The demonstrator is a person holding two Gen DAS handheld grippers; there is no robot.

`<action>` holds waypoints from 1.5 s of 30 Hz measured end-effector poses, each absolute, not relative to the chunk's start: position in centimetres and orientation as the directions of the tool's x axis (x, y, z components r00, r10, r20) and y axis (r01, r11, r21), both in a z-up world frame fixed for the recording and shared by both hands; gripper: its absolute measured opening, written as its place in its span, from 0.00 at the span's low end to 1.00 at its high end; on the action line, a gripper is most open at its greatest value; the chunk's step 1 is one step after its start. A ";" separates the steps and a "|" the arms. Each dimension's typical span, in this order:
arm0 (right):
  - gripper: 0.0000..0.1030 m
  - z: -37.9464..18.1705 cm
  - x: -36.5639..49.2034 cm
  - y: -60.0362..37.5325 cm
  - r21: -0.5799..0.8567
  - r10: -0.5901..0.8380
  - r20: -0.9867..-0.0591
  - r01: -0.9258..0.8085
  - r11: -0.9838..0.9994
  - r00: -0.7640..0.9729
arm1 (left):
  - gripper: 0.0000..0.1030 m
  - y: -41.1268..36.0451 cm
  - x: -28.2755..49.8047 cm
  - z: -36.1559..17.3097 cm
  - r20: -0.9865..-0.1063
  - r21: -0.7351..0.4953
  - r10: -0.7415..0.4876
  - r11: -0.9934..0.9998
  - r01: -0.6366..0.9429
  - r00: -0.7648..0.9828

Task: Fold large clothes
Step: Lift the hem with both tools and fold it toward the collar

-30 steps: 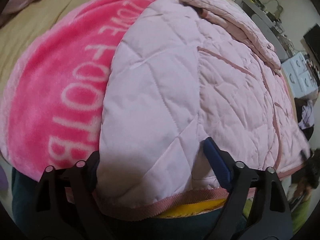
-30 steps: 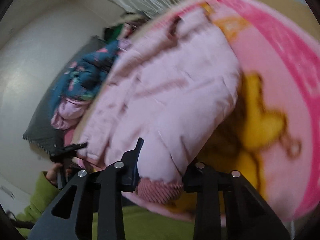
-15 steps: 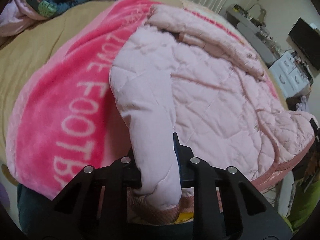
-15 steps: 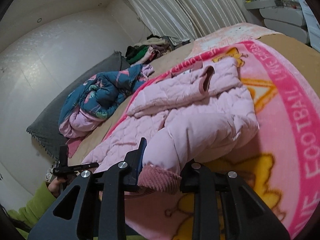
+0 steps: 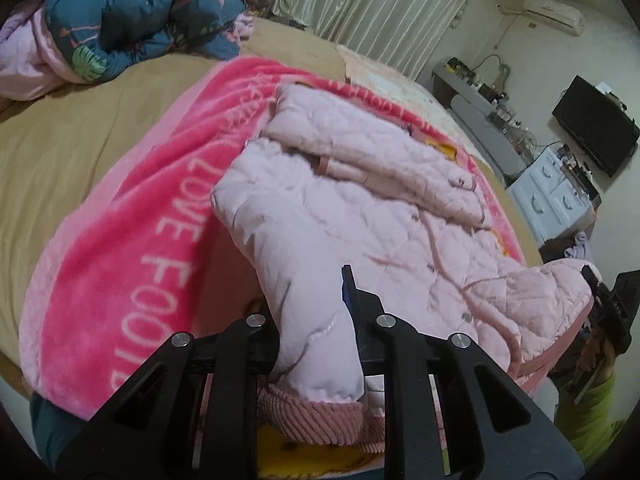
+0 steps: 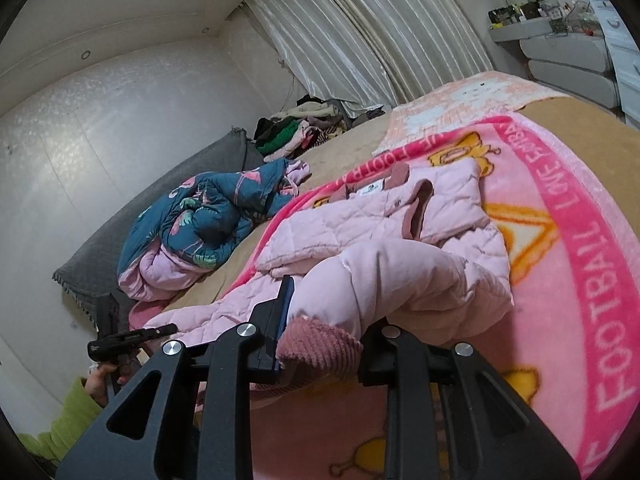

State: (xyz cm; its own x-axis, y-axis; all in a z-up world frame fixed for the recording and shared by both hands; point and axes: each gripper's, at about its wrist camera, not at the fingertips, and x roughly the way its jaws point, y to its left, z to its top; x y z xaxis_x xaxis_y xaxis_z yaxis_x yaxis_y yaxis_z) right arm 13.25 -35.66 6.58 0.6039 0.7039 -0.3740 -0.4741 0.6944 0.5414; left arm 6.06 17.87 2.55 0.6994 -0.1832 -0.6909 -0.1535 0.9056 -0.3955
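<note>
A pale pink quilted jacket point(image 5: 360, 216) lies on a bright pink blanket point(image 5: 120, 240) on the bed, its sleeves folded across its upper part. My left gripper point(image 5: 316, 320) is shut on the jacket's hem corner by its ribbed pink band point(image 5: 316, 416) and holds it lifted off the blanket. My right gripper point(image 6: 324, 320) is shut on the other hem corner, ribbed band point(image 6: 320, 344) between the jaws, also lifted. The jacket point(image 6: 380, 220) stretches away from both grippers. The right gripper shows at the right edge of the left wrist view point(image 5: 612, 308).
A blue flowered quilt point(image 5: 120, 12) is bundled at the bed's far left, also in the right wrist view point(image 6: 208, 216). A clothes pile point(image 6: 304, 128) lies by the curtain. A grey headboard point(image 6: 100, 256), white drawers point(image 5: 556, 196) and a black screen point(image 5: 596, 124) flank the bed.
Both grippers have closed on the hem corners and lifted them up and back. The jacket's lower edge now hangs raised off the blanket, and more of the room shows.
</note>
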 end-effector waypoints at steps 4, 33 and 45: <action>0.23 7.0 13.8 -35.8 0.543 0.703 -0.361 -0.475 0.692 0.612 | 0.11 18.0 6.8 3.6 -0.667 -0.416 -0.193 0.898 -0.145 0.720; 0.23 11.0 19.2 -36.3 0.512 0.686 -0.294 -0.497 0.701 0.666 | 0.11 16.8 12.0 10.0 -0.617 -0.314 -0.068 0.935 -0.166 0.784; 0.22 12.5 23.1 -36.9 0.512 0.661 -0.275 -0.475 0.715 0.698 | 0.11 16.0 15.8 12.7 -0.591 -0.250 -0.023 0.956 -0.156 0.806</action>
State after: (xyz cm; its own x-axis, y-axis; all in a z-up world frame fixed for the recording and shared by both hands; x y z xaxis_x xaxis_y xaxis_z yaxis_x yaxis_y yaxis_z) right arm 23.14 -36.93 12.48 0.6980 0.6611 -0.2752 -0.4752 0.7152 0.5125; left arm 15.81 16.05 12.74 0.8064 -0.0229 -0.5909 -0.1561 0.9556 -0.2500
